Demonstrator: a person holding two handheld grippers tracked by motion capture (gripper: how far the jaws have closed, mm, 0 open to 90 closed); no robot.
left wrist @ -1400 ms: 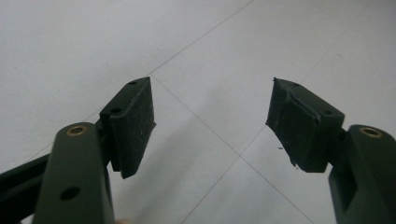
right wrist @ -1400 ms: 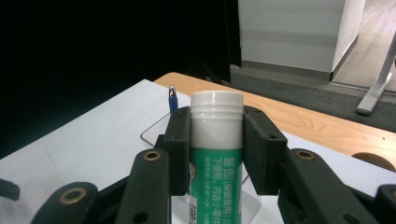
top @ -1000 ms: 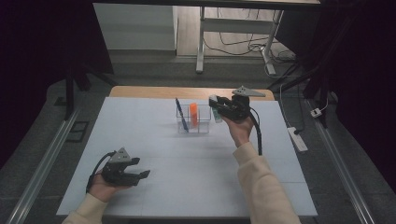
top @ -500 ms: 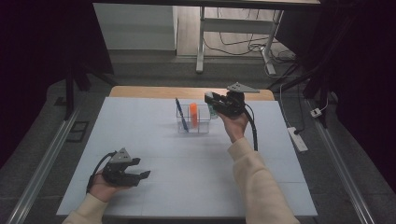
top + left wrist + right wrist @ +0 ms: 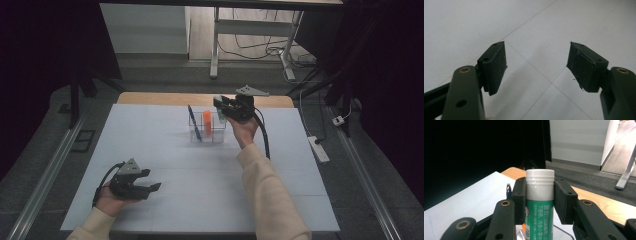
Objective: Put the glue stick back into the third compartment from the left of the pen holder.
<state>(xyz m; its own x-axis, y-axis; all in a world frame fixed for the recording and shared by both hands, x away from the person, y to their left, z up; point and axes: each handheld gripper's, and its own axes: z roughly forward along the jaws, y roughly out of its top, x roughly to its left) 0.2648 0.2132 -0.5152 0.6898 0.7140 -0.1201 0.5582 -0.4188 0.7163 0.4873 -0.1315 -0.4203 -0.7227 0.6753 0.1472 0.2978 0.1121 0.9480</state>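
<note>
My right gripper (image 5: 221, 104) (image 5: 540, 197) is shut on a green glue stick (image 5: 539, 202) with a white cap, held upright between the pads. In the high view it hovers over the right end of a clear divided organizer (image 5: 207, 131) at the far middle of the white mat. An orange marker (image 5: 207, 121) and a blue pen (image 5: 194, 122) stand in that organizer; the pen's tip (image 5: 508, 188) shows in the right gripper view. My left gripper (image 5: 149, 186) (image 5: 536, 66) rests low at the near left, open, with bare mat between its pads.
The white mat (image 5: 165, 150) covers a wooden table (image 5: 150, 98) whose far edge shows beyond it. A white power strip (image 5: 318, 148) lies on the floor at the right. Desk legs and cables (image 5: 250, 50) stand beyond the table.
My right hand has carried the glue stick leftward, from beside the organizer to over its right end. The left hand has not moved.
</note>
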